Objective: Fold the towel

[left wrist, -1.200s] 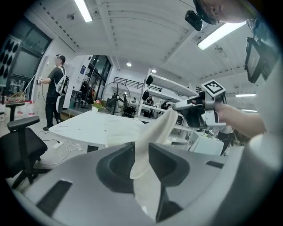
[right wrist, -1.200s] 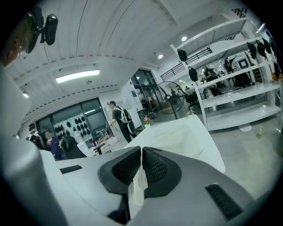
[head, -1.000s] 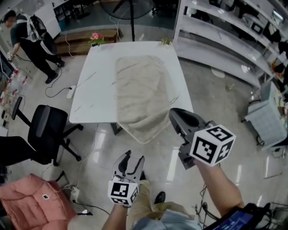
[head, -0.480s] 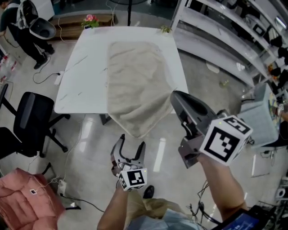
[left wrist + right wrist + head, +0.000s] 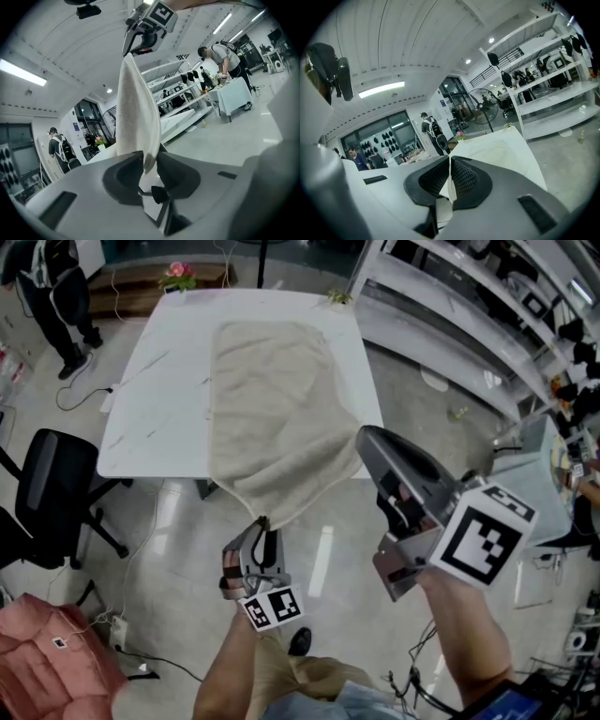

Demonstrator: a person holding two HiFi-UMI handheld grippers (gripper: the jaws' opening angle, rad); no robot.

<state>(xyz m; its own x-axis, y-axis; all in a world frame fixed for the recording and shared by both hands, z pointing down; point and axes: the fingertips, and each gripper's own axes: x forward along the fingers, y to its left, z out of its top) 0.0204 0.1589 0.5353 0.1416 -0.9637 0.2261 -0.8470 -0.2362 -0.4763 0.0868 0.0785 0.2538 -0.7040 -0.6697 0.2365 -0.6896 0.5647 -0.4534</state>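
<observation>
A beige towel [image 5: 272, 399] lies along the white table [image 5: 159, 399], its near end hanging over the front edge. My left gripper [image 5: 262, 538] is below that edge at the lowest hanging corner. Its jaws have just been closing, and in the left gripper view the towel [image 5: 133, 112] runs up from between the pads of my left gripper [image 5: 149, 161], which press on it. My right gripper [image 5: 366, 442] is shut on the towel's near right corner at the table edge. It shows high in the left gripper view as the right gripper [image 5: 133, 49] pinching the cloth's top.
A black office chair [image 5: 56, 493] stands left of the table and a pink cushion [image 5: 47, 662] lies at the lower left. A person [image 5: 52, 287] stands at the far left. White shelving [image 5: 487, 324] runs along the right. A flower pot [image 5: 176, 276] sits behind the table.
My left gripper, open below the towel before, has moved to the hanging corner and closed on it. The right gripper has stayed at the towel's right corner.
</observation>
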